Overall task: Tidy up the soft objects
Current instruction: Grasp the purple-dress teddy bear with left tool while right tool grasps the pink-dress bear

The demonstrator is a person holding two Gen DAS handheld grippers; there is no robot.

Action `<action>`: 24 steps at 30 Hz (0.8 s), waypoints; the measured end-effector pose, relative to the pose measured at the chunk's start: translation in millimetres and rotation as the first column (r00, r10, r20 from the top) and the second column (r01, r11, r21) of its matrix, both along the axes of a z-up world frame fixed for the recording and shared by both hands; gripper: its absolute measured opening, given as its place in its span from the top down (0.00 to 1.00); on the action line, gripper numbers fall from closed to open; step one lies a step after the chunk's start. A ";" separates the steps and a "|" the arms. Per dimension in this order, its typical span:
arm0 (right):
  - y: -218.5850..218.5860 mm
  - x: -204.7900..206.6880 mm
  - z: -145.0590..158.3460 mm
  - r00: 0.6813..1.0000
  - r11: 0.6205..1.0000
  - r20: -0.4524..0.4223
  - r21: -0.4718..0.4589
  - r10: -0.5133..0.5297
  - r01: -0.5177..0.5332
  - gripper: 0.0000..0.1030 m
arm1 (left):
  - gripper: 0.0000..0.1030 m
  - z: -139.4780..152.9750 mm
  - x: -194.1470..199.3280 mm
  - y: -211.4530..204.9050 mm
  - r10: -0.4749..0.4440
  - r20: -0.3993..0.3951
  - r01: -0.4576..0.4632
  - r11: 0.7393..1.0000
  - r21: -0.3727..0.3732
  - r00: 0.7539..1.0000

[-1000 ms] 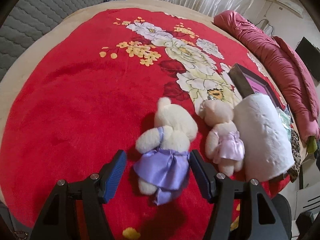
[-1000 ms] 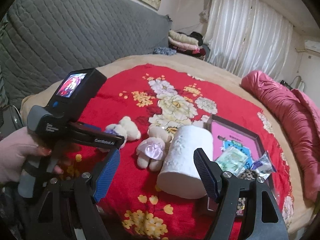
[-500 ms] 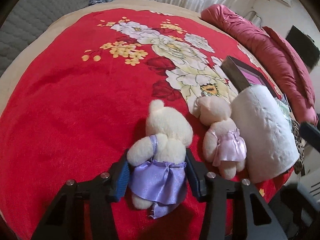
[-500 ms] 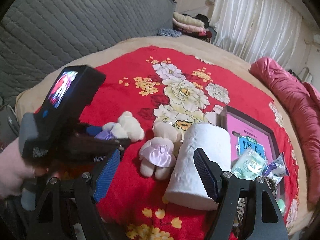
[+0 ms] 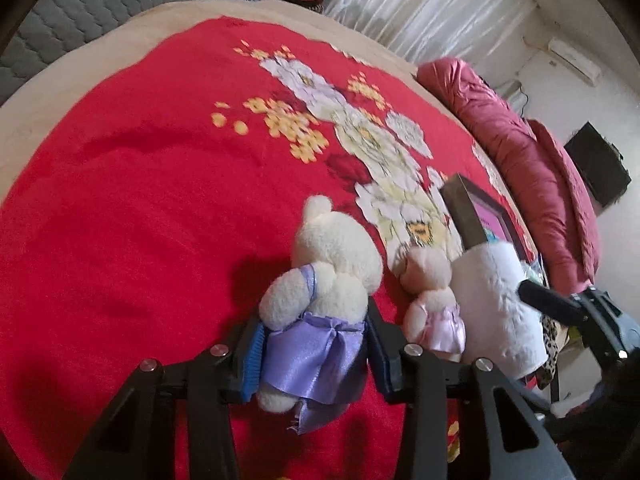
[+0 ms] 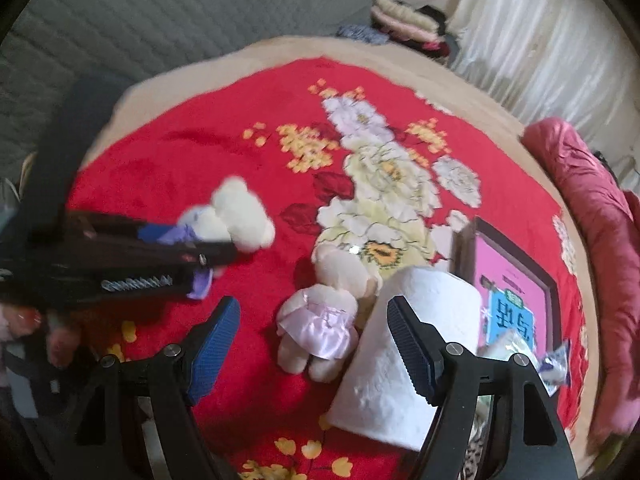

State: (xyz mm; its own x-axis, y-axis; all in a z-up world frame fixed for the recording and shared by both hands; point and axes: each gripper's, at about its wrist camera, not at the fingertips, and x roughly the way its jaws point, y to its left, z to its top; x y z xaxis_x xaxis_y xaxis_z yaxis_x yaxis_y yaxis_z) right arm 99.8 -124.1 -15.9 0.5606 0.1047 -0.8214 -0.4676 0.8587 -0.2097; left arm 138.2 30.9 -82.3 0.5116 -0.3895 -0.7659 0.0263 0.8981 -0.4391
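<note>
A cream teddy bear in a purple dress [image 5: 332,272] sits between the blue pads of my left gripper [image 5: 314,340]. The jaws are closing and both pads press on its skirt. The right wrist view shows the same bear [image 6: 244,212] held at the left. A smaller bear in a pink dress [image 6: 320,320] lies on the red blanket beside a white fluffy roll [image 6: 400,360]. My right gripper [image 6: 316,328] hovers wide open over the two, with nothing gripped. One of its fingers [image 5: 548,304] shows past the roll [image 5: 496,300].
A red floral blanket [image 5: 140,200] covers the bed. A dark-framed pink tray [image 6: 516,272] with snack packets [image 6: 516,340] lies right of the roll. A rolled maroon quilt [image 5: 540,184] runs along the right edge. A grey quilted headboard [image 6: 160,20] stands at the back left.
The left jaws have closed in from either side onto the purple-dressed bear. The right gripper has come closer and lower over the pink-dressed bear and the roll, still wide open.
</note>
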 end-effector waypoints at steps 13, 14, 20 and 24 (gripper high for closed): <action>31.1 43.8 -40.8 0.951 0.921 -0.266 -0.305 0.160 -0.240 0.25 | 0.58 -1.6 2.5 23.9 0.065 -0.002 -0.065 0.996 -0.054 0.998; 30.7 47.3 -44.1 0.941 0.913 -0.297 -0.316 0.164 -0.259 0.25 | 0.58 -1.7 2.6 23.9 0.064 -0.003 -0.064 0.996 -0.055 0.998; 30.3 66.7 -60.2 0.891 0.903 -0.435 -0.319 0.129 -0.287 0.25 | 0.57 -2.8 2.2 24.9 0.066 -0.007 -0.066 0.997 -0.047 0.998; 35.1 85.2 -70.5 0.868 0.891 -0.485 -0.343 0.102 -0.297 0.25 | 0.57 -3.1 2.1 26.0 0.069 -0.009 -0.069 0.996 -0.048 0.998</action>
